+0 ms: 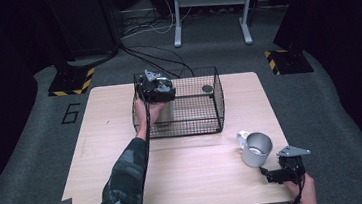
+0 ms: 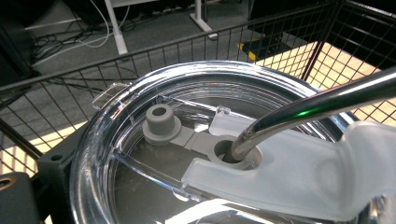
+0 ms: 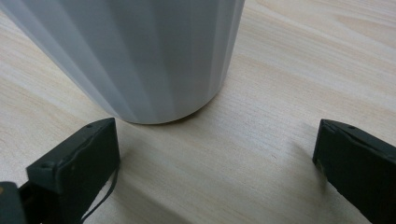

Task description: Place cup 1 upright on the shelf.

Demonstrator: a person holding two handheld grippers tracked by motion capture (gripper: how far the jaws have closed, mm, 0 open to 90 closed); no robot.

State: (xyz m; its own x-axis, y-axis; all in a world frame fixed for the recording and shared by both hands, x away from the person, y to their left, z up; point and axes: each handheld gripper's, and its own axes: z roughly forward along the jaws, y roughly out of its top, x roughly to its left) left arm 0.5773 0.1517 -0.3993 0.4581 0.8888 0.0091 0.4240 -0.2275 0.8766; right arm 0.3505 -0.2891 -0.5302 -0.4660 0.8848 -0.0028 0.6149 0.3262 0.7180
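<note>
On the left, the left gripper (image 1: 155, 88) hangs over the near left corner of the wire basket (image 1: 218, 98), just above a tumbler (image 1: 164, 112) that stands inside it. In the left gripper view the tumbler's clear lid (image 2: 140, 126) lies right under the camera, with a metal straw (image 2: 317, 105) leaning out of the lid's hole toward the right and a grey stopper (image 2: 160, 122) beside that hole. Whether this gripper's jaws are spread or pressed together cannot be told, as the lid covers them.

Further right, outside the basket, a grey mug (image 1: 256, 148) stands upright on the table (image 1: 186, 177), its handle turned away from the right gripper (image 1: 271, 174). That gripper rests low at the table's near edge, just beside the mug. In the right gripper view its jaws are spread wide, with the mug's (image 3: 140, 56) base just ahead of them and nothing between them.
</note>
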